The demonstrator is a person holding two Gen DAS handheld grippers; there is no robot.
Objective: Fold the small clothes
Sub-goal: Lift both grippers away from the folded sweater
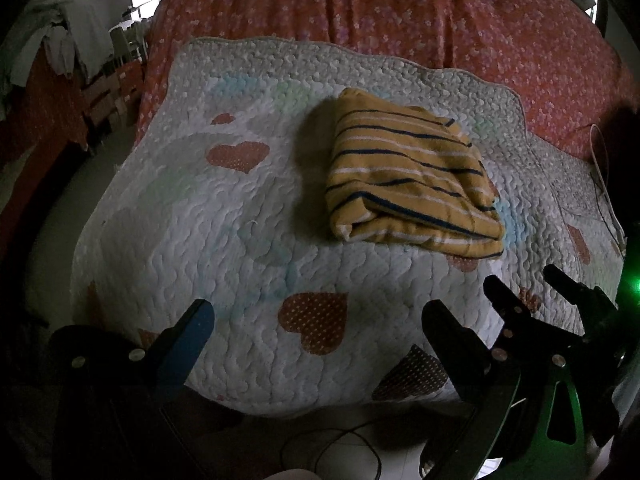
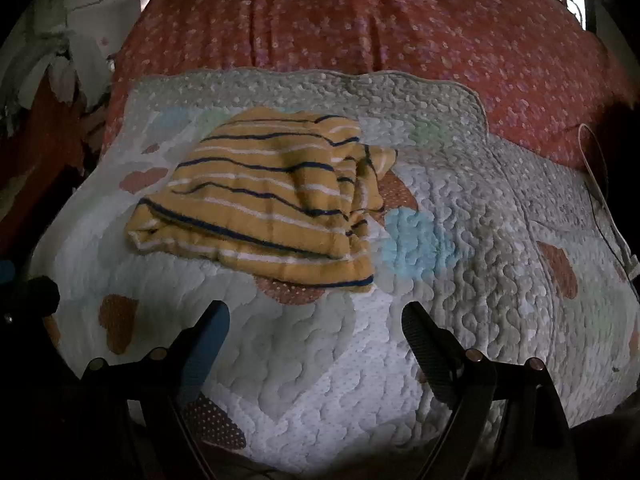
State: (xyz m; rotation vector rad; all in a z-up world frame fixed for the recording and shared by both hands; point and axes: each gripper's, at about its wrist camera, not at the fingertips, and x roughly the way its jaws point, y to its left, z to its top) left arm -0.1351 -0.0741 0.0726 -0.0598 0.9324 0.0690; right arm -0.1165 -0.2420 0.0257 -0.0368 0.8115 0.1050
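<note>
A yellow garment (image 1: 412,176) with dark blue and white stripes lies folded into a thick bundle on a white quilt (image 1: 200,220) with heart patches. In the left wrist view my left gripper (image 1: 320,316) stands open over the quilt's near edge, short of the garment, with nothing between its fingers. My right gripper (image 1: 526,280) shows to its right, over the quilt below the bundle's lower right corner. In the right wrist view the garment (image 2: 264,200) lies ahead and to the left on the quilt (image 2: 480,240). The right gripper (image 2: 316,312) is wide open, empty and clear of the cloth.
A red floral bedsheet (image 1: 400,8) covers the bed beyond the quilt. A thin white cable (image 1: 604,184) runs along the quilt's right edge. Clothes hang on furniture (image 1: 52,40) at the far left. A dark cord (image 1: 340,440) lies on the floor below the bed edge.
</note>
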